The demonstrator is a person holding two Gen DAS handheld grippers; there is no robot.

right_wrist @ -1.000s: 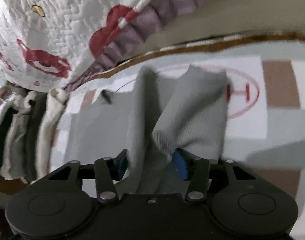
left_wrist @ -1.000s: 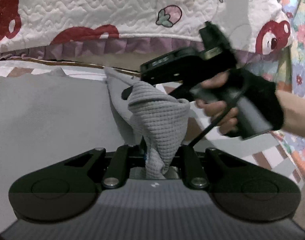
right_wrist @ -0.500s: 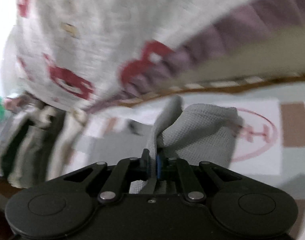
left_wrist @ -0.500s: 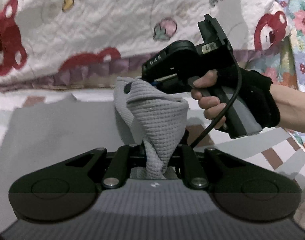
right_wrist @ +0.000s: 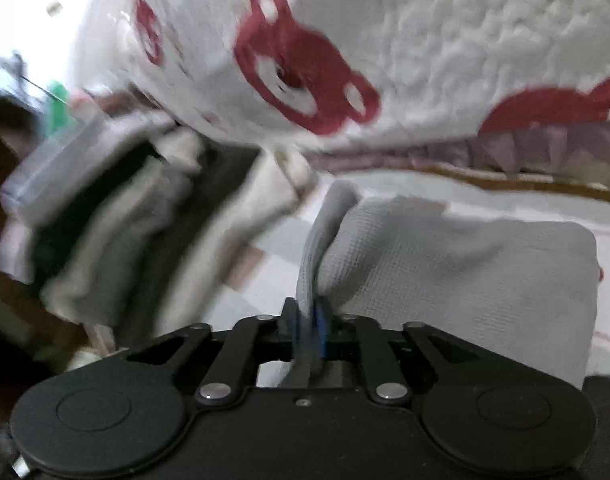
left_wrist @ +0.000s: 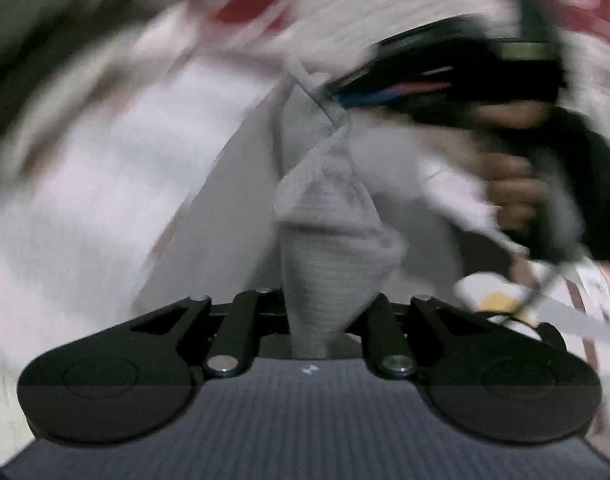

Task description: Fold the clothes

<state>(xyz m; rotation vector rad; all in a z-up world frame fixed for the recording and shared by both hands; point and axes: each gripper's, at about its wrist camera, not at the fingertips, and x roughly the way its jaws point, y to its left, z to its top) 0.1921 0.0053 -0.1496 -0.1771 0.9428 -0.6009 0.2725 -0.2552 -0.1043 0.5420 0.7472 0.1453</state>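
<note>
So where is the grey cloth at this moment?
The grey cloth is pinched in both grippers: centre of each wrist view, below the bear quilt, with the clothes pile on its left.

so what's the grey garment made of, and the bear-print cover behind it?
Grey garment: looks like a soft waffle-knit, likely cotton, matte; a fine grid texture shows, and it bunches limply where the right gripper and the left gripper each pinch it.
Bear-print cover: quilted fabric, probably padded cotton or polyester; puffy wavy stitch lines, a printed red bear, a purple ruffle along its hem.

left claw (left_wrist: 319, 312): clamped | right claw (right_wrist: 309, 330): clamped, hand-held
</note>
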